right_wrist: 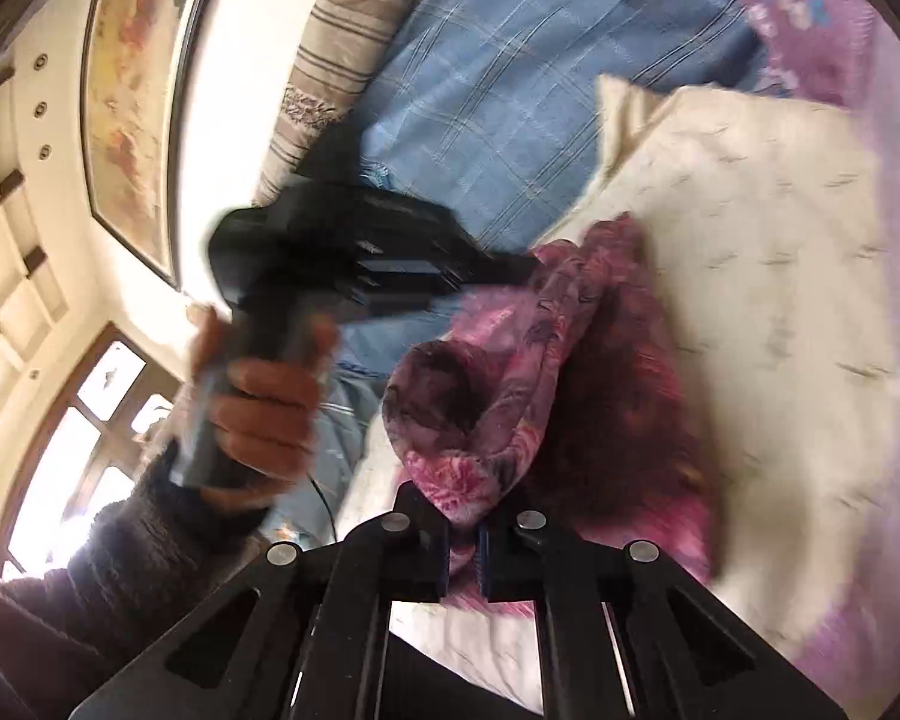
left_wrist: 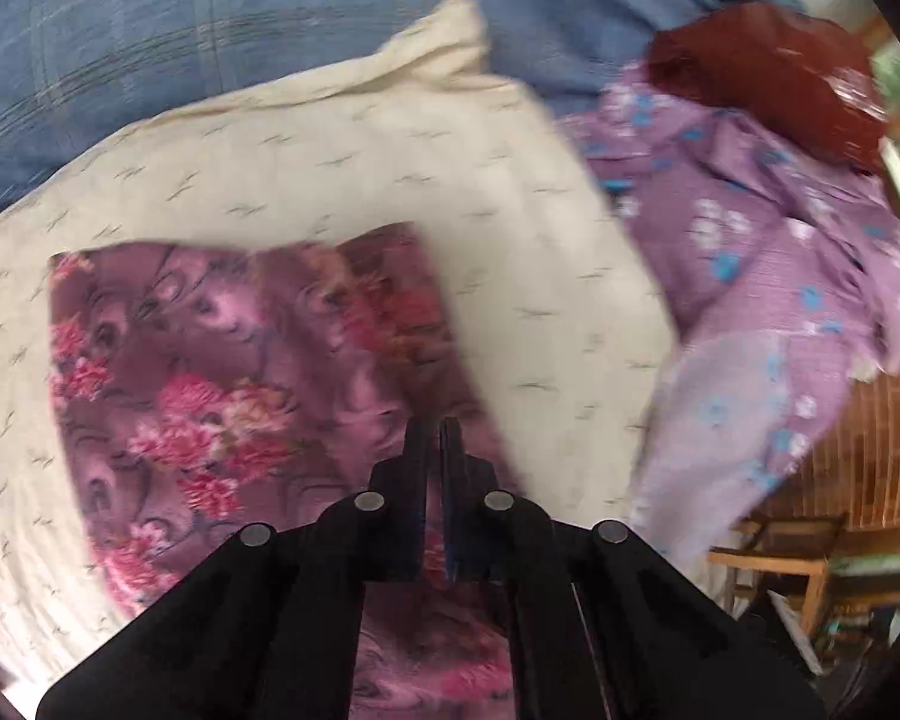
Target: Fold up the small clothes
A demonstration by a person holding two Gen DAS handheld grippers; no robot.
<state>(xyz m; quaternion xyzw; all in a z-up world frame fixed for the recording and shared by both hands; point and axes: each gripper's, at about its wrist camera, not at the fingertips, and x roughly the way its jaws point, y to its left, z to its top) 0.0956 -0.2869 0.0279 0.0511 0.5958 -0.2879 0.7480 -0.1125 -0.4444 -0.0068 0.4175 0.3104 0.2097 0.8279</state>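
Both the left gripper [left_wrist: 435, 438] and right gripper [right_wrist: 463, 531] are pinching the soft, light floral cloth [right_wrist: 498, 372], seemingly by its edges, sagging limply at frame centre.

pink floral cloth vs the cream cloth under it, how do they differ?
The pink floral cloth is dark purple-pink with big flowers; the cream cloth is pale with tiny dark flecks. The floral one shows less area and lies on top; the cream one spreads beneath it. In the right wrist view the floral cloth is bunched and pinched by both tools; the cream one lies untouched. Both rest on the blue bedspread.
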